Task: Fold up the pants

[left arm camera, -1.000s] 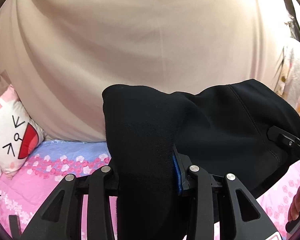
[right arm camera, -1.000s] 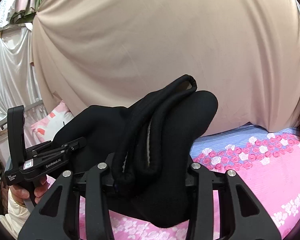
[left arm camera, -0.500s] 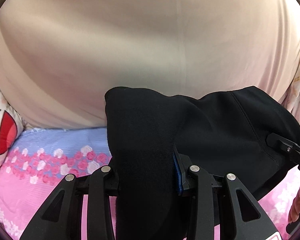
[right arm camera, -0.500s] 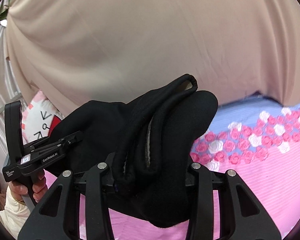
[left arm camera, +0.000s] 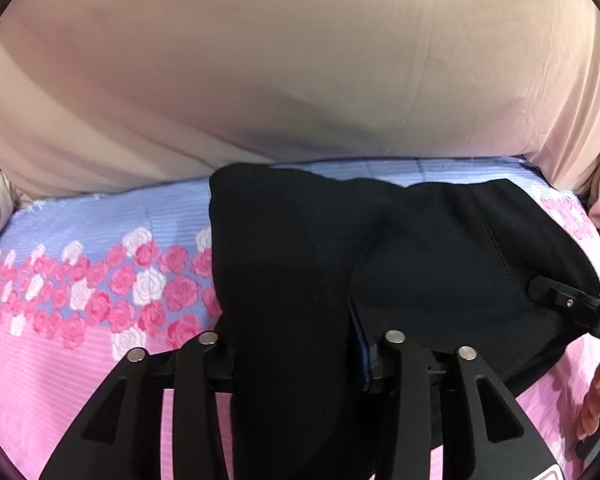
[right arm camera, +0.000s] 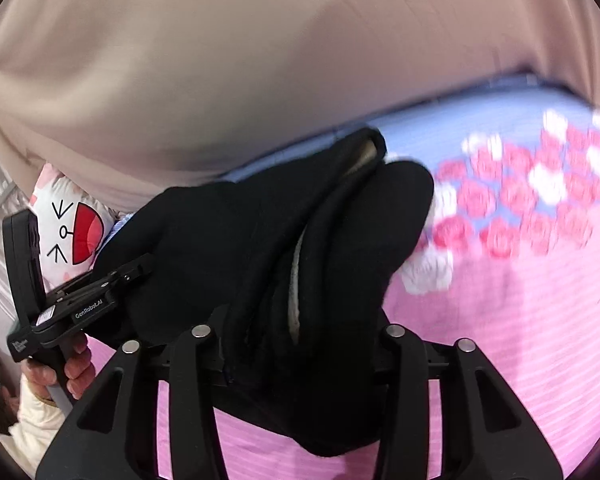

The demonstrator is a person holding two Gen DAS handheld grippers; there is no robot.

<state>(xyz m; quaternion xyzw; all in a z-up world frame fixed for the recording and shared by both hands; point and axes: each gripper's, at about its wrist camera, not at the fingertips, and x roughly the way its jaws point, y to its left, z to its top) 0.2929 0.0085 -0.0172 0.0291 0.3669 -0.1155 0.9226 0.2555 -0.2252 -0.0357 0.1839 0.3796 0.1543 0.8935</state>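
Both grippers are clamped on the black pants (left arm camera: 440,248), which hang bunched in the air between them, above the bed sheet (left arm camera: 100,272) with the rose print

Left gripper (left arm camera: 296,360): fingers closed on a thick wad of fabric, cloth fills the whole gap and drapes over the front. Right gripper (right arm camera: 296,344): fingers closed on what looks like the waistband end, rolled edge and pale lining visible in the bite. In the right wrist view the left gripper sits at frame left, nose touching the fabric; in the left wrist view the right one pokes in at frame right, same fabric span

Judgement: this is the carry/lay-down step, garment not yet on the bed. To do it well:
- keep both bites firm, no regrasp mid-air; the wad is thick so slip risk looks low, but it's uneven
- pull the grippers apart until the span between them goes taut, it's slack and humped now
- lower both together, level, so the free hanging part touches the sheet first and drags flat instead of piling
- stay on the pink area near the middle, away from the beige curtain (left arm camera: 300,60) at the back and the cartoon pillow (right arm camera: 68,232) at the left
- release only once the edge lies straight on the sheet

Can't tell how the legs hang below, they're hidden under the fingers
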